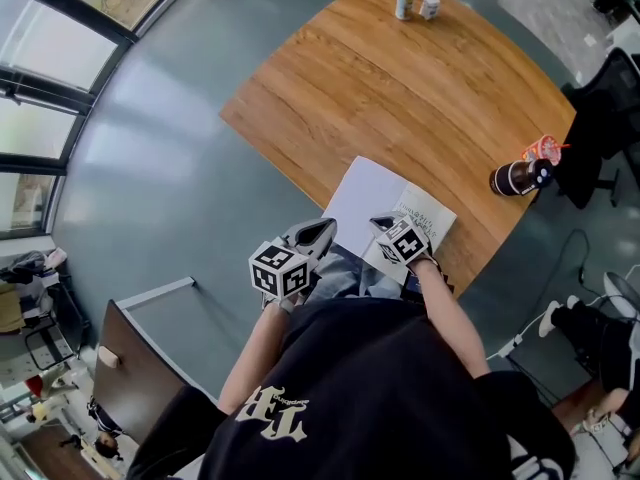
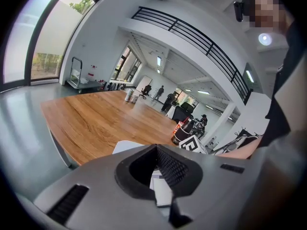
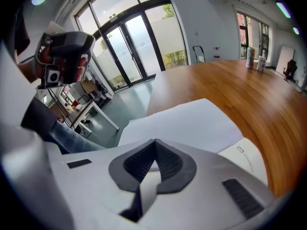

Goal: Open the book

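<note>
The book (image 1: pixel 368 193) lies open at the near edge of the wooden table (image 1: pixel 400 88): a blank white leaf on the left, a printed page (image 3: pixel 249 159) on the right. My right gripper (image 1: pixel 383 224) hovers over the book's near part, pointing down, and its jaws (image 3: pixel 154 142) meet at the tips with only white paper (image 3: pixel 192 123) showing beyond them. My left gripper (image 1: pixel 325 230) is beside the book's near left corner, just off the table edge. Its tips (image 2: pixel 156 146) are closed together with nothing between them. A sliver of the book (image 2: pixel 125 146) shows past it.
Two cans (image 1: pixel 405 1) (image 1: pixel 429 6) stand at the table's far edge. A dark cup (image 1: pixel 520 176) with a colourful top lies near the right edge. A black chair (image 1: pixel 605 118) is at the right, grey floor (image 1: pixel 160 168) and glass doors at the left.
</note>
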### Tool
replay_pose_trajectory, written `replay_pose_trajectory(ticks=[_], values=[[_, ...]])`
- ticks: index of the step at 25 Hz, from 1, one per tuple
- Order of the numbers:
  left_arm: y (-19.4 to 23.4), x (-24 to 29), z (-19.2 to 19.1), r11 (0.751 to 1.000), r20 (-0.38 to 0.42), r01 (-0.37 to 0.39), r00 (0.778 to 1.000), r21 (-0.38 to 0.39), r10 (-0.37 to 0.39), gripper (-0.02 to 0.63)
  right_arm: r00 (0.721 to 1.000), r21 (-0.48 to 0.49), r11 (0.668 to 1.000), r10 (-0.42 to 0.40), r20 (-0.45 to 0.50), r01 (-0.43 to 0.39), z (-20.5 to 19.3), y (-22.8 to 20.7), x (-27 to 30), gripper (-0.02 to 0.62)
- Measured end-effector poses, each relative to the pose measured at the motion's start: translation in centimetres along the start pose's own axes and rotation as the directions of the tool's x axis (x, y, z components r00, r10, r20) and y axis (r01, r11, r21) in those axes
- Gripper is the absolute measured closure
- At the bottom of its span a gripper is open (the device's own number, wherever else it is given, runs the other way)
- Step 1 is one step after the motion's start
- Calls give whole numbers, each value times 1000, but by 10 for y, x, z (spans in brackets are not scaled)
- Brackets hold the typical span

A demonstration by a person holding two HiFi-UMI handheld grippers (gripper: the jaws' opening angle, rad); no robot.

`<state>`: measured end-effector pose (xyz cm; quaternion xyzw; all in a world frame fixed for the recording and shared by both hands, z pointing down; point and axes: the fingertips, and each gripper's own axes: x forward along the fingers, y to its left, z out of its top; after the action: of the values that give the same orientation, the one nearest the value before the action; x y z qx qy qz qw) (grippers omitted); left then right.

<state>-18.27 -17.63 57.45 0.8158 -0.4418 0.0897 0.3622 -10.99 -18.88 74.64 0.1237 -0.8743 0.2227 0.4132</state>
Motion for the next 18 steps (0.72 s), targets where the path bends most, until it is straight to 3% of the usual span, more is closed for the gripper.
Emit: replay_pose_trajectory(ticks=[8, 13, 18], values=[[-35, 47, 3, 984, -119, 139, 985, 114, -126, 603, 982, 160, 977, -157, 110, 138, -19, -34, -66, 609], [-82, 83, -11, 955, -188, 257, 955, 147, -228, 603, 945, 292, 929, -284, 162, 229, -60, -50, -126, 609], [-124, 110, -32, 928, -253, 326, 927, 178, -277, 603, 905, 393, 870, -389, 174, 298, -111, -58, -180, 609]])
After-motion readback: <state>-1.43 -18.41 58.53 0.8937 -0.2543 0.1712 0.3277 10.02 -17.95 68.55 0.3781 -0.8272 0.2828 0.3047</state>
